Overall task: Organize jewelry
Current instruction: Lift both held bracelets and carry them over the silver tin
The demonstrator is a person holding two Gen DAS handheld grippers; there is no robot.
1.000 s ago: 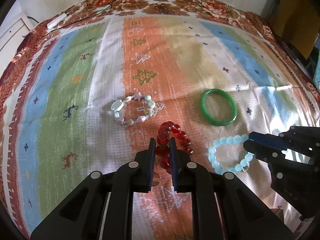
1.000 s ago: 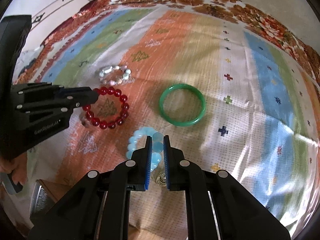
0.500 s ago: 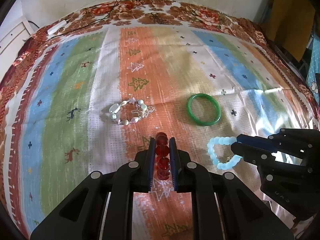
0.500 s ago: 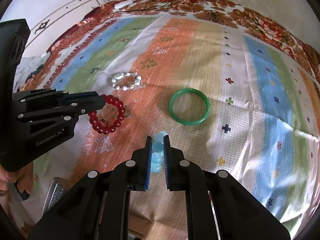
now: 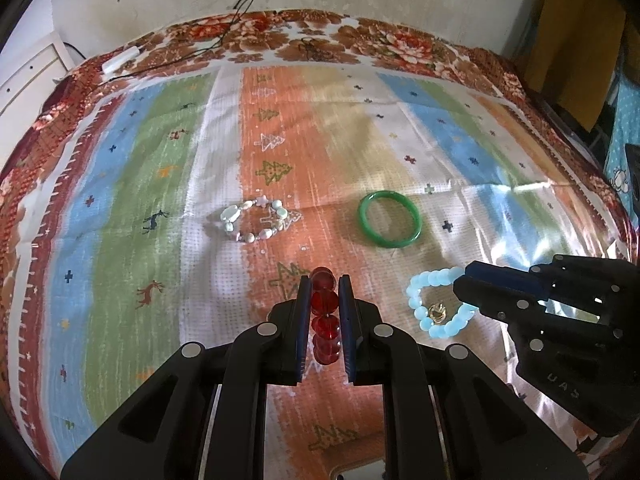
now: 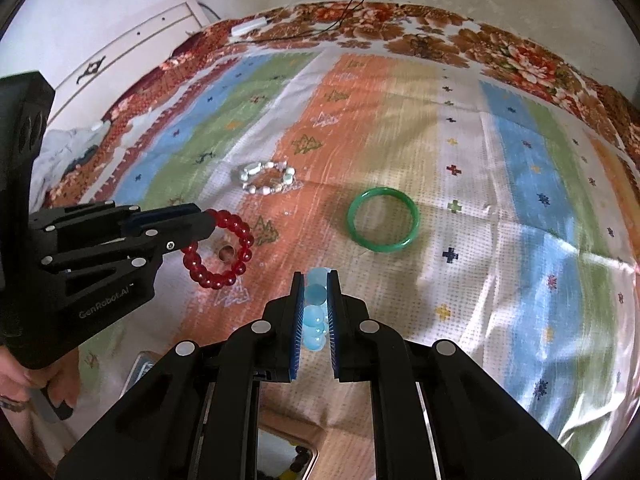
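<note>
My left gripper (image 5: pixel 325 282) is shut on a red bead bracelet (image 5: pixel 326 320), which hangs above the cloth; from the right wrist view that red bracelet (image 6: pixel 218 248) dangles as a full ring from the left gripper (image 6: pixel 204 220). The right gripper (image 6: pixel 316 278) is shut on a light blue bead bracelet (image 6: pixel 314 320), also lifted; seen from the left wrist, the blue bracelet (image 5: pixel 434 300) hangs from the right gripper (image 5: pixel 466 280). A green bangle (image 5: pixel 390 219) and a white stone bracelet (image 5: pixel 256 224) lie flat on the striped cloth beyond both grippers.
The striped, patterned cloth (image 5: pixel 120 200) covers the whole surface, with a floral border (image 5: pixel 360 40) at the far edge. A white plug strip (image 5: pixel 120 58) and black cables lie at the far left. A box's opening (image 6: pixel 288 452) shows at the near edge below the right gripper. A hand (image 6: pixel 24 384) grips the left tool.
Both grippers have risen and drawn back, lifting the red and blue bracelets off the cloth. The green bangle and the white bracelet have stayed in place.
</note>
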